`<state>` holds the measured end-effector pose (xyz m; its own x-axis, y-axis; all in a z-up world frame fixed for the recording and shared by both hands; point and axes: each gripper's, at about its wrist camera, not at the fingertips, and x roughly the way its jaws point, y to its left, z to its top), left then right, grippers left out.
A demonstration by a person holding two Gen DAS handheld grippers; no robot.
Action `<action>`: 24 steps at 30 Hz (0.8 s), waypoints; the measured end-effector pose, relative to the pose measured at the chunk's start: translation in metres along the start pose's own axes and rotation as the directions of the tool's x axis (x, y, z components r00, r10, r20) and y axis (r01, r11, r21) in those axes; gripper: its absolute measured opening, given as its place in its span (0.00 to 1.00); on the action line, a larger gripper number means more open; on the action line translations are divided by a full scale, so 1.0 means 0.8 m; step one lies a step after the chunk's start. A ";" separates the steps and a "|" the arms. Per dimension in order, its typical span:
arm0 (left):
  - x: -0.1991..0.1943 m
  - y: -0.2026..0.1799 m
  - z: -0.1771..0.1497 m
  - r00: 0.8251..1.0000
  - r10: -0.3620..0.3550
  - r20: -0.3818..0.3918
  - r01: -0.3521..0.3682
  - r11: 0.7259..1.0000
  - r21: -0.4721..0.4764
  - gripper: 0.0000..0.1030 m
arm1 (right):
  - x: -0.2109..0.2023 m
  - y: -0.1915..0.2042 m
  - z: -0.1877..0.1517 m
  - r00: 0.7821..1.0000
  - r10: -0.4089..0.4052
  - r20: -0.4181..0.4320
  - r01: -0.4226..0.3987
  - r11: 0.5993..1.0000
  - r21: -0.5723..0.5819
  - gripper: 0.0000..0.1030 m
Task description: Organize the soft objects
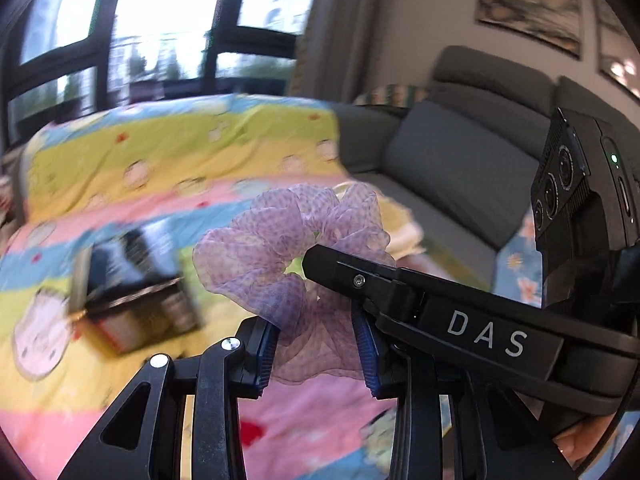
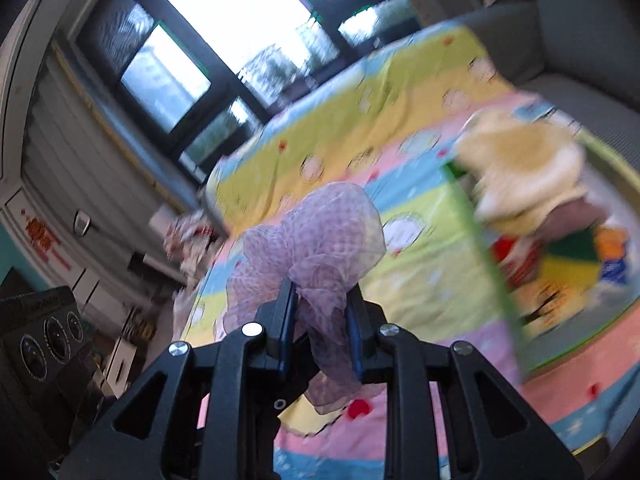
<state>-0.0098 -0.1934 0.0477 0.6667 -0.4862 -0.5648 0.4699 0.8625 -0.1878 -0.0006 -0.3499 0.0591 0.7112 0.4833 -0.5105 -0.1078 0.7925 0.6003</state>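
A sheer purple checked scrunchie (image 1: 280, 240) hangs in the air above the striped cartoon blanket (image 1: 160, 148). My left gripper (image 1: 316, 350) is shut on its lower ruffle, with fabric bunched between the blue pads. From the right, a black finger (image 1: 360, 280) of my right gripper reaches into the scrunchie's upper part. In the right wrist view my right gripper (image 2: 320, 328) is shut on the scrunchie (image 2: 320, 240), whose gathered cloth is pinched between narrow jaws and trails below them.
A black box (image 1: 132, 292) lies on the blanket at the left. A grey sofa (image 1: 460, 168) stands behind. A green-edged box (image 2: 560, 260) with a pale yellow soft item (image 2: 520, 168) and colourful things sits to the right. Windows (image 2: 240, 20) lie beyond.
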 end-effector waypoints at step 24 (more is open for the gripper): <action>0.193 -0.118 0.000 0.945 -0.196 -0.263 0.223 0.972 0.078 0.35 | -0.018 -0.191 0.023 0.941 -0.338 -0.026 0.327 0.884 0.335 0.25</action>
<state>0.0488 -0.3496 -0.0217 0.3857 -0.5918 -0.7079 0.6505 0.7185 -0.2462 0.0185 -0.4845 -0.0142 0.6875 0.1963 -0.6992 0.3698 0.7340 0.5697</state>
